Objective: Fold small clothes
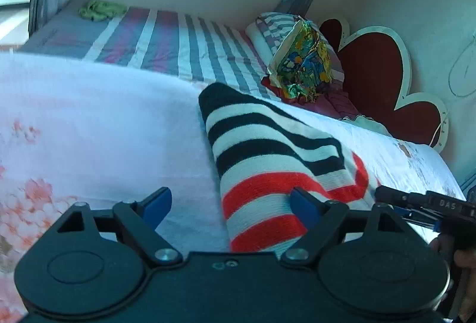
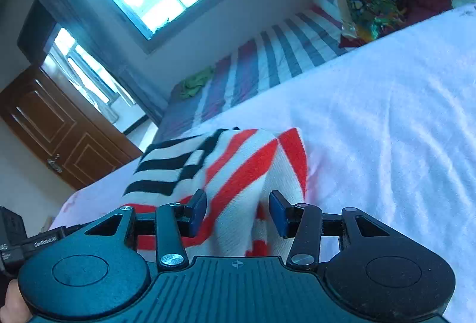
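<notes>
A knitted garment (image 1: 267, 144) with black, white and red stripes lies folded on a white bedcover with pink flowers (image 1: 89, 129). My left gripper (image 1: 230, 204) is open wide over its near red-striped end; the right fingertip (image 1: 303, 204) rests above the knit and the left one hangs over the bare cover. In the right wrist view the same garment (image 2: 238, 168) has a raised fold between the jaws of my right gripper (image 2: 238, 213), which stand apart without pressing it. The right gripper (image 1: 416, 204) also shows at the left wrist view's right edge.
Beyond the cover lies a striped bedsheet (image 1: 166, 37) with a crumpled green cloth (image 1: 101, 9) at its far end. A pillow with a colourful cloth (image 1: 303, 61) sits by the red headboard (image 1: 377, 76). A wooden door (image 2: 53, 126) stands past the bed.
</notes>
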The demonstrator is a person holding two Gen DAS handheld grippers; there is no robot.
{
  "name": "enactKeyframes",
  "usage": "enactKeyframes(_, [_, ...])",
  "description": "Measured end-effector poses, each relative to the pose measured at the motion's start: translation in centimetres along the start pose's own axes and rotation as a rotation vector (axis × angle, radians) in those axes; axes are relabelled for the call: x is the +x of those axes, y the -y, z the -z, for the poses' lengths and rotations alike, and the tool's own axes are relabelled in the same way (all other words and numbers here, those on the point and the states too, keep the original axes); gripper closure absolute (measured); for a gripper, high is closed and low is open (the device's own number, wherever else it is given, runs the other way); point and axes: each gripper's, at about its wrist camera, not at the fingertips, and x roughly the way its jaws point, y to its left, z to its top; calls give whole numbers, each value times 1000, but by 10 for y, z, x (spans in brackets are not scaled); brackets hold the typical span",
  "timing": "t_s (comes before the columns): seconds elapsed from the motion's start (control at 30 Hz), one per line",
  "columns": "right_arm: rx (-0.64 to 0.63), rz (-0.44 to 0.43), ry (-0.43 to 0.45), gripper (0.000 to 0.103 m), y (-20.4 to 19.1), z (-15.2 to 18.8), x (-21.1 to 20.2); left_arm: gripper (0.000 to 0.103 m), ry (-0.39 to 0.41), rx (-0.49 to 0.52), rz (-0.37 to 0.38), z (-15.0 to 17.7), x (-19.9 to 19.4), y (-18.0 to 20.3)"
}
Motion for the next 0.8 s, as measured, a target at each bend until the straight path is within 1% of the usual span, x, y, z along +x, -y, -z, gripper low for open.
enactKeyframes(0.03, [-9, 7, 10, 62, -1, 0, 0, 18, -9, -12, 0, 1, 2, -2])
enactKeyframes(0.07, [-37, 23, 25, 82, -4, 1, 0, 18, -12, -20, 0, 3, 5, -3])
enactKeyframes(0.1, [-72, 41, 41, 85, -9, 4, -3, 18, -11, -26, 5, 5, 6, -5])
enactKeyframes(0.13, [-116, 63, 71, 90, -15, 7, -7, 18, -11, -35, 7, 6, 7, -6])
enactKeyframes(0.17, [-163, 83, 94, 92, -21, 10, -11, 18, -12, -42, 8, 6, 8, -6])
enactKeyframes(0.2, [-211, 106, 114, 92, -26, 14, -14, 18, -10, -38, 7, 4, 7, -5])
enactKeyframes(0.27, [-287, 155, 145, 92, -33, 20, -19, 19, -12, 1, -4, 2, 8, 3])
enactKeyframes(0.33, [-315, 175, 157, 93, -33, 25, -24, 19, -31, 55, -19, 1, 13, 15])
enactKeyframes(0.4, [-305, 185, 122, 93, -27, 27, -18, 18, -55, 134, -79, 3, 22, 30])
enactKeyframes(0.47, [-280, 232, 57, 92, -15, 29, -3, 17, -59, 186, -118, 3, 30, 41])
enactKeyframes(0.57, [-254, 240, 65, 92, -12, 31, -5, 16, -49, 253, -168, 4, 37, 53])
enactKeyframes(0.63, [-260, 256, 66, 92, -17, 31, -9, 16, -50, 287, -179, 3, 36, 56])
enactKeyframes(0.67, [-254, 259, 81, 92, -20, 31, -15, 17, -52, 295, -183, 2, 34, 58])
enactKeyframes(0.77, [-257, 266, 136, 91, -33, 29, -36, 24, -22, 300, -174, 2, 14, 60])
enactKeyframes(0.8, [-258, 248, 139, 91, -37, 27, -45, 26, -9, 307, -166, 5, 5, 61])
